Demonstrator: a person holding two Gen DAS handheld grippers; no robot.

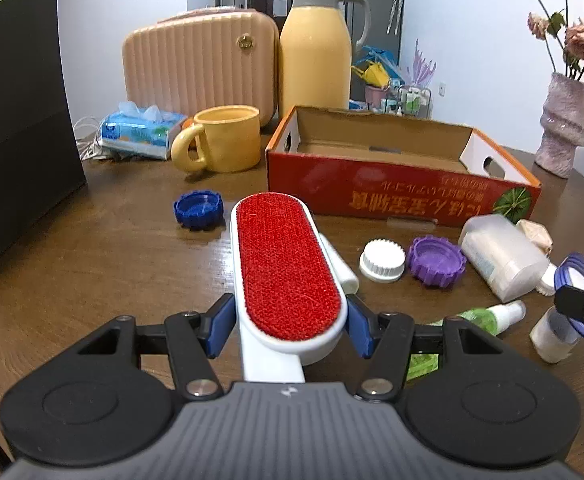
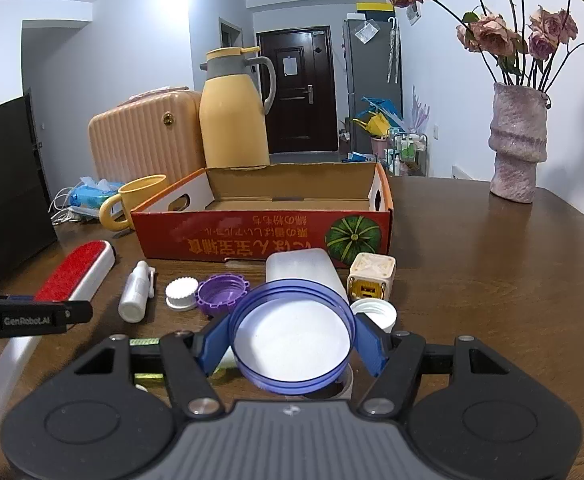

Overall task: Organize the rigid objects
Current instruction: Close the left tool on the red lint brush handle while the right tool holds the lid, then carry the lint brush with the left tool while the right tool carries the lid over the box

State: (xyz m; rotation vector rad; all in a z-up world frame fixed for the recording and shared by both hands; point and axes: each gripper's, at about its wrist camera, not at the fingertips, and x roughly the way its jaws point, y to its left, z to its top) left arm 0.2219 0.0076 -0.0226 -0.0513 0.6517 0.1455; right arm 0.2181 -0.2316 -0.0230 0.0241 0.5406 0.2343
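Note:
My left gripper is shut on a white lint brush with a red pad, held above the table; the brush also shows in the right wrist view. My right gripper is shut on a round blue lid with a white inside; the lid shows at the right edge of the left wrist view. An open orange cardboard box stands beyond both and looks empty. A blue cap, a white cap, a purple cap, a clear bottle and a beige cube lie on the table.
A yellow mug, tissue pack, peach case and yellow thermos stand behind the box. A black bag is at left, a vase with flowers at right. Small spray bottles lie near the grippers.

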